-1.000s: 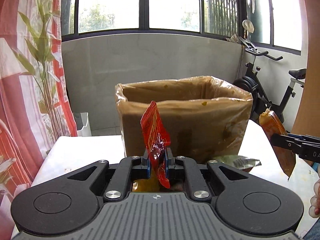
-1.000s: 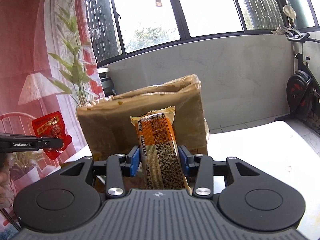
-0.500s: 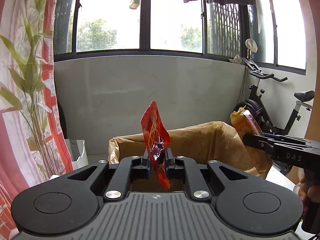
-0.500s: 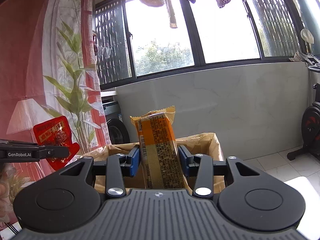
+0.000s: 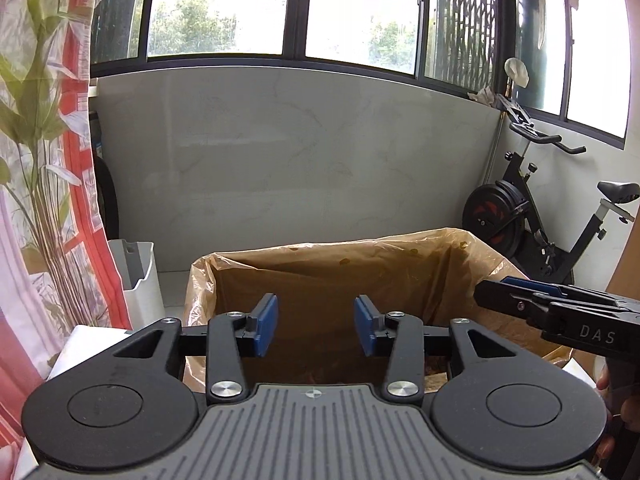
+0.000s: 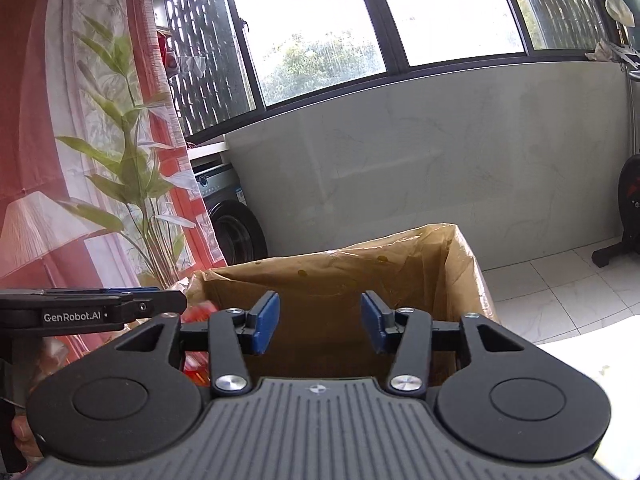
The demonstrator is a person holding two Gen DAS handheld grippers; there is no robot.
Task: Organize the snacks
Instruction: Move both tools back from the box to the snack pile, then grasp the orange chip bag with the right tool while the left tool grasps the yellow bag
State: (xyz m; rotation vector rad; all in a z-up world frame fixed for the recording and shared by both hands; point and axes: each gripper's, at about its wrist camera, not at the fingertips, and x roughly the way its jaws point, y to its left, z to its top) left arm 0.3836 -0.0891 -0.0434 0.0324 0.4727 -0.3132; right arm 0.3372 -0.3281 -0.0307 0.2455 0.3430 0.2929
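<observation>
A cardboard box lined with clear plastic (image 5: 332, 276) stands on the table, its top open. My left gripper (image 5: 316, 324) is open and empty, held over the box's near edge. My right gripper (image 6: 319, 322) is open and empty, also over the box (image 6: 340, 280). The right gripper shows at the right of the left wrist view (image 5: 560, 312). The left gripper shows at the left of the right wrist view (image 6: 100, 310). A red snack packet (image 6: 198, 344) shows partly below the left gripper, at the box's left side. The orange packet is out of sight.
A white table (image 6: 592, 364) carries the box. A white bin (image 5: 138, 280) stands on the floor at the left. An exercise bike (image 5: 540, 220) stands at the right. A red and white curtain (image 5: 40, 200) hangs at the left, by a washing machine (image 6: 228, 216).
Both grippers have opened over the box. The red packet has left my left gripper and the orange packet has left my right gripper.
</observation>
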